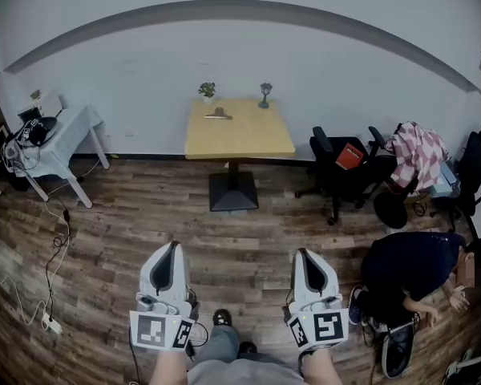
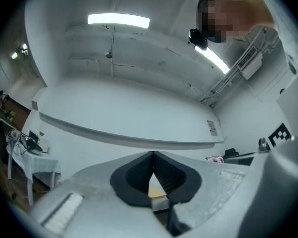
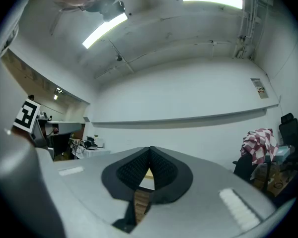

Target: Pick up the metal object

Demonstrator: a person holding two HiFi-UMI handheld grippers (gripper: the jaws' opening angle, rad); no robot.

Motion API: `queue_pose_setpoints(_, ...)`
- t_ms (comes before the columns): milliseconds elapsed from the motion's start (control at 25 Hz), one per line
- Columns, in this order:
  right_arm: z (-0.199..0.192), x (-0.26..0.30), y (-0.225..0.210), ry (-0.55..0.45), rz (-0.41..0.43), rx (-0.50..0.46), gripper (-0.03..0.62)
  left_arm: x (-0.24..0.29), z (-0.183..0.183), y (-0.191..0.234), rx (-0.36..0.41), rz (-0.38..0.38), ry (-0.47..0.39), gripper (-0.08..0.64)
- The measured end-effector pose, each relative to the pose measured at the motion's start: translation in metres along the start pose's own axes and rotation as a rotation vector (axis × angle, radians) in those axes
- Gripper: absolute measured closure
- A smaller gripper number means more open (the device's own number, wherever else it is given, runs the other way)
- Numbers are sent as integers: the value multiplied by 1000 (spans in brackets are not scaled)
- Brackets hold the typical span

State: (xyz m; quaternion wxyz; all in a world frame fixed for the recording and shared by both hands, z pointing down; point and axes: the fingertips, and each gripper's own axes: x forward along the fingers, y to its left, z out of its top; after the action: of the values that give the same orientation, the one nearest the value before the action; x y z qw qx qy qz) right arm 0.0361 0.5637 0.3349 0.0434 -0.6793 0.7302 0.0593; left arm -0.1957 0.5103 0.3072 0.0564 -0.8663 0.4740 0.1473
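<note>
The metal object lies on the worktop, on its far half toward the wall and left of centre. From this far off it looks flat and grey, perhaps a tool, but its shape is hard to make out. Just behind it, at the worktop's back edge, stands a plant. A stemmed ornament stands to the right of that. All three sit apart from one another.

The left gripper and right gripper are held side by side over the floor, well short of the worktop's near edge, both aimed toward it. Each gripper's own view shows its jaws together, dark ribbed pads meeting at the tips with nothing between them. A sliver of the worktop shows through the small gap below the tips.

Left of the worktop, against the wall, is a white worktop with dark gear on it. A cable trails over the floor from there. Right of the worktop are black chairs, one draped with a checked cloth. Nearer than the chairs, a person crouches on the floor.
</note>
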Motion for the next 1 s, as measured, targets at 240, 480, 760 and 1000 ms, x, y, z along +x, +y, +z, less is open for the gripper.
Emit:
queue_pose_setpoints(240,-2,25,-3,-14,2,45,591,20,-5,14,-1,-3,5,558)
queue_pose_setpoints(480,-1,63,-6,-21,-4,31,591,52,-11,36,-10,2,7,558)
queue_pose_setpoints(760,3,125,-9,-36,-6,20,591,103,-15,71,-10,-3,-13,558)
queue_pose_setpoints(1000,4,174,-6,-53,-11,10,591,140,-20,105,-26,3,-31,558)
